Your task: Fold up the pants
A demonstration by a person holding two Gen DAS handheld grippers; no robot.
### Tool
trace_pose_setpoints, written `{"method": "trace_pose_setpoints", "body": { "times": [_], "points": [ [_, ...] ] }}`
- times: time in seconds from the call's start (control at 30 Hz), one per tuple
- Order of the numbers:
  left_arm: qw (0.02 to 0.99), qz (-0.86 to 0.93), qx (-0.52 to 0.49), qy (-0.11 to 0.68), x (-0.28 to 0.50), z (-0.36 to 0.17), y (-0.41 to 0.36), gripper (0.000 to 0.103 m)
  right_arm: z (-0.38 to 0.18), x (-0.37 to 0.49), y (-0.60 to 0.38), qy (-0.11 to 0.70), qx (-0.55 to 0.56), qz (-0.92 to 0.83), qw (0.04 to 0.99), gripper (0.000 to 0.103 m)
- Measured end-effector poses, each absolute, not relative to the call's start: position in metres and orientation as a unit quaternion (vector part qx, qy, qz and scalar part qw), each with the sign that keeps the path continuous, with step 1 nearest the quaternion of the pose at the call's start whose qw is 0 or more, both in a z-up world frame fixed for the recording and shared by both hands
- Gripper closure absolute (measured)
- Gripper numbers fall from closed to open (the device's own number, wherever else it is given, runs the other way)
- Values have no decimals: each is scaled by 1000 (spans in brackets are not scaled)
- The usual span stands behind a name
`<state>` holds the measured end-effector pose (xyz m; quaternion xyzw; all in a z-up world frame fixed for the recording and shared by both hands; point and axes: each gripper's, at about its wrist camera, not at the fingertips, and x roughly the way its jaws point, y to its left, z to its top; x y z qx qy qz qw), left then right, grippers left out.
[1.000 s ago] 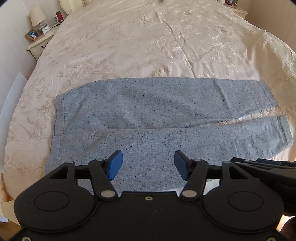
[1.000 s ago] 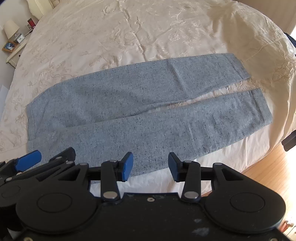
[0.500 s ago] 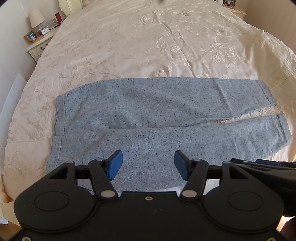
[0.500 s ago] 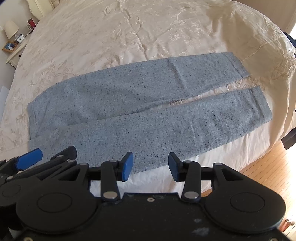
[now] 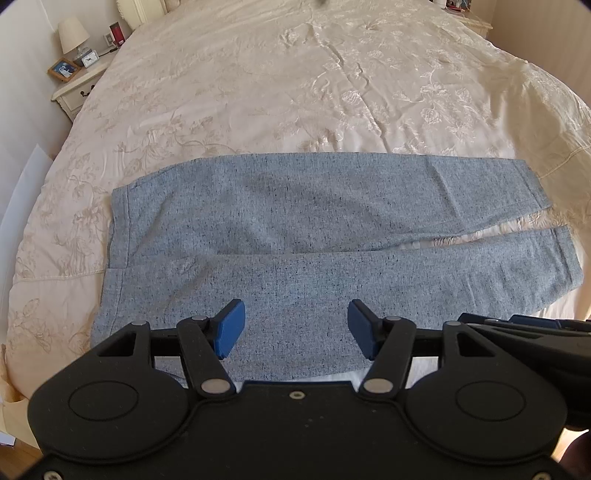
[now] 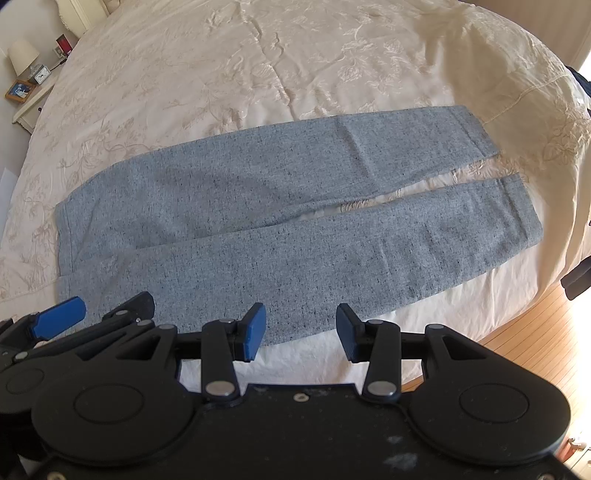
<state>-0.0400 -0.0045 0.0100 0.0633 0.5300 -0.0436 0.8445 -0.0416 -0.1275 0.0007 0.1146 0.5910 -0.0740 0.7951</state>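
While both grippers hang over the near edge of the bed, the grey-blue speckled knit pants lie flat across the cream floral-embroidered bedspread, spread lengthwise through the middle of both views. Waistband at frame left, leg hems at frame right. Two legs run side by side, touching from the waist to about mid-length, then parting into a narrow wedge toward the hems, with bedspread showing in the gap. Near leg reaches the bed edge at lower centre.

Left gripper, black body with blue finger pads: jaws stand wide apart, nothing between them, nothing gripped. Pants fabric shows through the gap, lying below the pads; contact not evident. It also shows at the lower left of the right wrist view.

Right gripper, same build: jaws also parted wide, empty. Near hem of the pants and white sheet visible through the gap. Its dark body intrudes at the right edge of the left wrist view.

Upper left of the left wrist view: white bedside table carrying a cream-shaded lamp, a small clock and a wooden-framed picture. Light wooden floor at lower right of the right wrist view.
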Motion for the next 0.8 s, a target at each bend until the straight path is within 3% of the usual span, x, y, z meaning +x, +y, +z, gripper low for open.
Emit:
{"method": "trace_pose_setpoints", "body": {
  "times": [0.8],
  "points": [
    [854, -37, 63, 515, -31, 9, 1, 39, 4, -35, -120, 564, 92, -81, 816, 58]
  ]
}}
